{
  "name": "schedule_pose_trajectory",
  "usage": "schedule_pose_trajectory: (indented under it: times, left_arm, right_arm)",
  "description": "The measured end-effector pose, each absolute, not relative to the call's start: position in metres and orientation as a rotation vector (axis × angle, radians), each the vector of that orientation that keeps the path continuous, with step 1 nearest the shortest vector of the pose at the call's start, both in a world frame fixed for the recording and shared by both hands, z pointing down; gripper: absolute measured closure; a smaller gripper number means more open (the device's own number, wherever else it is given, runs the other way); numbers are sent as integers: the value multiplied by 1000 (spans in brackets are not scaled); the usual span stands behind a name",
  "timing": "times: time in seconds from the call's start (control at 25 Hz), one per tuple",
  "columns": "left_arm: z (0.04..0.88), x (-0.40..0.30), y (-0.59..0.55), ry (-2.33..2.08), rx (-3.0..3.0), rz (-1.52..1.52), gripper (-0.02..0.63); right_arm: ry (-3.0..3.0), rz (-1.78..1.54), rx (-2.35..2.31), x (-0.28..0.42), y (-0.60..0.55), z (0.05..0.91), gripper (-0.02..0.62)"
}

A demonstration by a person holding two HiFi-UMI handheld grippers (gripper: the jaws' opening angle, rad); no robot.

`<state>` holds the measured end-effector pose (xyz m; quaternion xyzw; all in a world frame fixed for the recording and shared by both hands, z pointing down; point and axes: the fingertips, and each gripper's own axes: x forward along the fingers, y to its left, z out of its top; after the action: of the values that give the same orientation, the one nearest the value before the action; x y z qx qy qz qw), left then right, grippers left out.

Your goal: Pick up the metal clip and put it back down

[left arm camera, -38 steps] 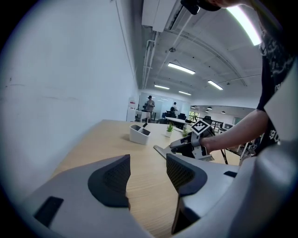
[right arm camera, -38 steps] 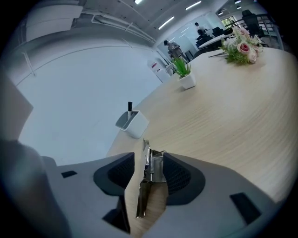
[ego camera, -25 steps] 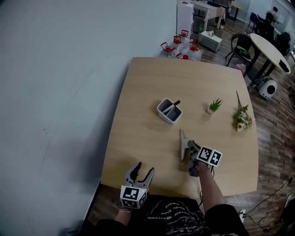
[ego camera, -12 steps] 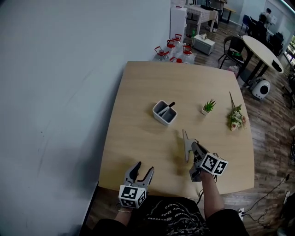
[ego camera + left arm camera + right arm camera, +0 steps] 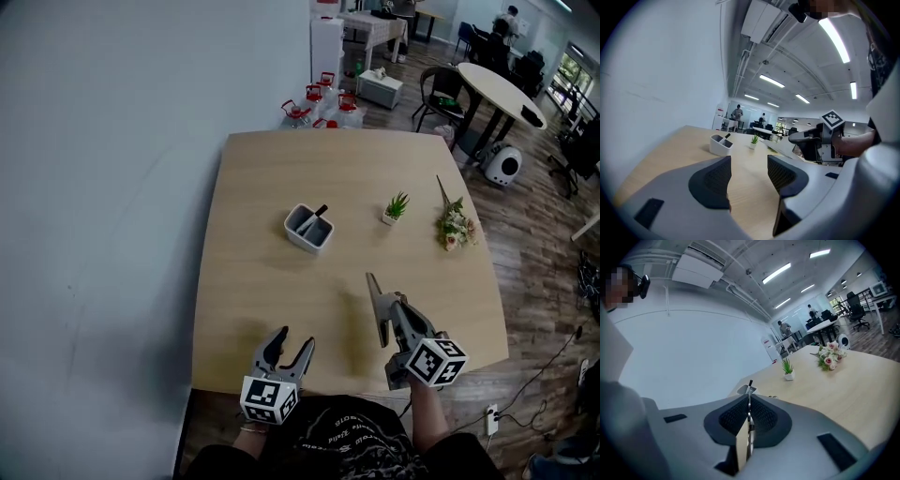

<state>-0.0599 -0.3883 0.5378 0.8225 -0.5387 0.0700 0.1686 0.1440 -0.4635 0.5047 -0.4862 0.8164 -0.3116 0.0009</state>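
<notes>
Clamped together, the right gripper's (image 5: pixel 392 305) jaws pinch the metal clip (image 5: pixel 375 305), holding it over the front part of the wooden table (image 5: pixel 272 178). At the table's near edge the left gripper (image 5: pixel 292 342) has its jaws parted with nothing between them. The clip is a long, thin, silvery strip (edge-on between the pads (image 5: pixel 764 416) in the right gripper view), its tip pointing toward the white pen holder (image 5: pixel 308 229). Compared with a second ago, the right gripper has lifted the clip higher, nearer the head camera. The left gripper has barely shifted.
</notes>
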Motion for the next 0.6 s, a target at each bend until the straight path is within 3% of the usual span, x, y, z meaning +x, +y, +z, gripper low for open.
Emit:
schedule_pose_trajectory:
  times: [0.6]
  left_arm:
    - [541,-25,-380,-1412,2427,194,359]
  right_arm:
    - [2598,-903,-1706,167,-383,517,568]
